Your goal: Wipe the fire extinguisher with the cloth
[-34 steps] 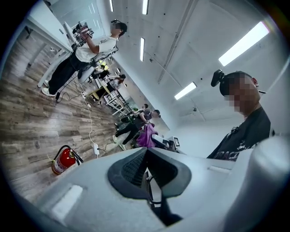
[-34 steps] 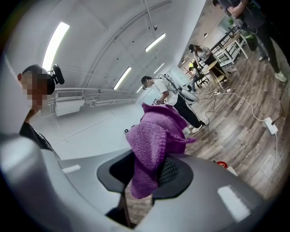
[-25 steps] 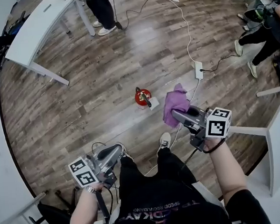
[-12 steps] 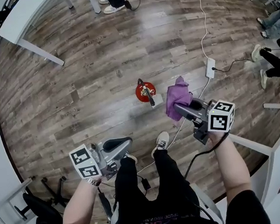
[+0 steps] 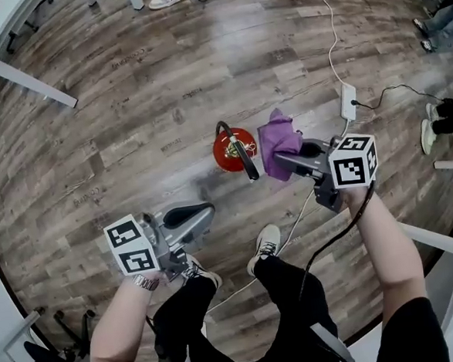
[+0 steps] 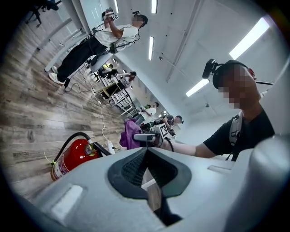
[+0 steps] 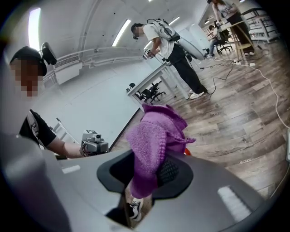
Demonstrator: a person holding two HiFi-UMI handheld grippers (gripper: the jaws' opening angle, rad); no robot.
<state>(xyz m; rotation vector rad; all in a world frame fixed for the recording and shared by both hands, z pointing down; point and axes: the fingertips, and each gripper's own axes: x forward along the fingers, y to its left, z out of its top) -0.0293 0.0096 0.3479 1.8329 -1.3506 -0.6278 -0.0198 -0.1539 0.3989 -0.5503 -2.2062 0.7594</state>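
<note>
Where the right gripper (image 7: 146, 177) closes, its jaws pinch a purple cloth (image 7: 153, 135) that bunches above the pads and hangs a little below them. From the head view, this gripper (image 5: 281, 160) holds the cloth (image 5: 277, 136) just right of the red extinguisher (image 5: 229, 148). The extinguisher stands on the wood floor (image 5: 128, 106) with its black hose looped over the top. In the left gripper view a gap shows between the cloth (image 6: 131, 134) and the extinguisher (image 6: 72, 157).

The left gripper (image 6: 147, 168) has its jaws pressed together with nothing between them. In the head view it (image 5: 207, 212) sits below and left of the extinguisher, apart from it.

The person's shoe (image 5: 266, 243) is planted between the two grippers. A white power strip (image 5: 348, 101) with its cable lies on the floor beyond the cloth.
</note>
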